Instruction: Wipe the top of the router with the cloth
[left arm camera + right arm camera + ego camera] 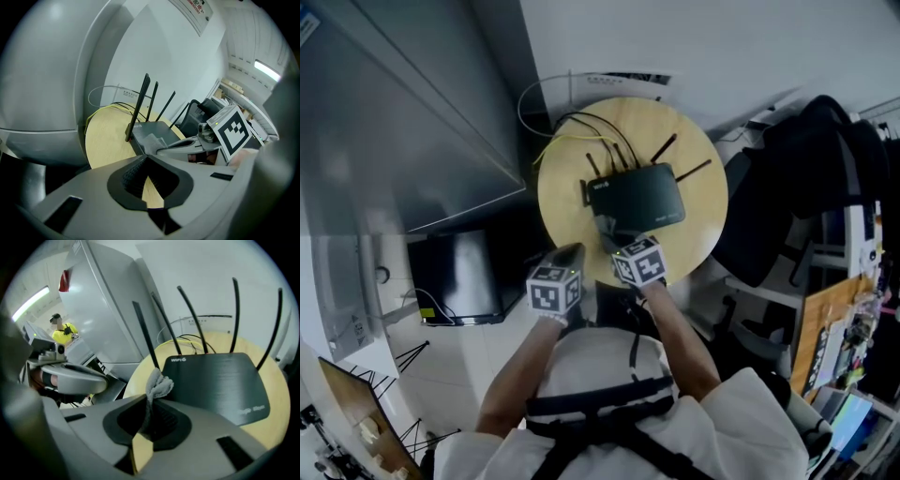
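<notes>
A black router (637, 197) with several upright antennas lies on a round wooden table (572, 202). My right gripper (614, 242) is shut on a small grey cloth (607, 228), whose bunched end rests against the router's near left corner. The right gripper view shows the cloth (157, 383) pinched in the jaws just before the router (220, 380). My left gripper (569, 255) hovers over the table's near edge, left of the right one, shut and empty. The left gripper view shows the router (157, 130), the cloth (151, 140) and the right gripper (163, 150) beside it.
Yellow and white cables (546, 141) trail off the table's far left side. A large grey cabinet (403, 103) stands at the left, with a black box (459, 277) on the floor below it. A black chair with a bag (797, 187) and cluttered shelves (853, 328) crowd the right.
</notes>
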`<state>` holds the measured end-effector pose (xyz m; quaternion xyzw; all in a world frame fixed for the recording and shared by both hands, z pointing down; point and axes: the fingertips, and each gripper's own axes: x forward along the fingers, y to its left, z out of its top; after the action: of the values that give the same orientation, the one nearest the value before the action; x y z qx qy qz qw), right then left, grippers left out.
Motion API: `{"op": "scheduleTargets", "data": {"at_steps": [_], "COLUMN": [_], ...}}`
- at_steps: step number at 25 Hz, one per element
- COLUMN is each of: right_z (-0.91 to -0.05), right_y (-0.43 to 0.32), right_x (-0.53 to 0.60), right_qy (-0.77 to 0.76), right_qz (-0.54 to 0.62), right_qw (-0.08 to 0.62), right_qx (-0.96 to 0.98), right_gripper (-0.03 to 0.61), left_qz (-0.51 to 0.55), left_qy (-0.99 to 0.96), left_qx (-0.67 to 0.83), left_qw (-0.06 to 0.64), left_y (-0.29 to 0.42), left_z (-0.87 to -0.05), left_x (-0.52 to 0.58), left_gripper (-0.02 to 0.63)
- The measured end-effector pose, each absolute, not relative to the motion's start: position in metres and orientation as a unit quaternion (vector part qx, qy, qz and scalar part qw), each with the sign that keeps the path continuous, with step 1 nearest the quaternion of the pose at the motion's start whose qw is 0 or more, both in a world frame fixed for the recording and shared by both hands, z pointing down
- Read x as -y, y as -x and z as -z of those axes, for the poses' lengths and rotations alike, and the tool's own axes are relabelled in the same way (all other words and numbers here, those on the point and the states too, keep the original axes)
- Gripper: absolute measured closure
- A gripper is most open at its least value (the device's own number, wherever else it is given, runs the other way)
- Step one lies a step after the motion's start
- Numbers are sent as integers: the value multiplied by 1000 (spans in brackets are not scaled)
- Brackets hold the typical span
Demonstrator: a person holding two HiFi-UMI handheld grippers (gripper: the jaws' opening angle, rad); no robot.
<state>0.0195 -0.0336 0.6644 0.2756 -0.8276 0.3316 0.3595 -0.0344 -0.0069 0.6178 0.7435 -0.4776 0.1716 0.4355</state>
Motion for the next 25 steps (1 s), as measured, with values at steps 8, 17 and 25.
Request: {"op": "scheduleTargets", "data": {"at_steps": [8,17,25], "right_z": [-680,-688,-688], "right_y": [-33,-56,-120], "right_x": [35,48,77], "right_qy": [-278,-284,-331], "right_qz": [-329,-307,-315], "right_qw": [382,412,401], "right_qx": [818,809,794], "right_gripper": [540,540,540], "left_qz": [-174,-178,-184], "left_qy": [-749,-750,-758], "left_qx": [467,463,448], "left_qw": [437,438,437], "left_y": [18,7,-15], "left_z": [-619,-621,-623], "left_x": [10,20,33], "left_gripper": [624,624,623]}}
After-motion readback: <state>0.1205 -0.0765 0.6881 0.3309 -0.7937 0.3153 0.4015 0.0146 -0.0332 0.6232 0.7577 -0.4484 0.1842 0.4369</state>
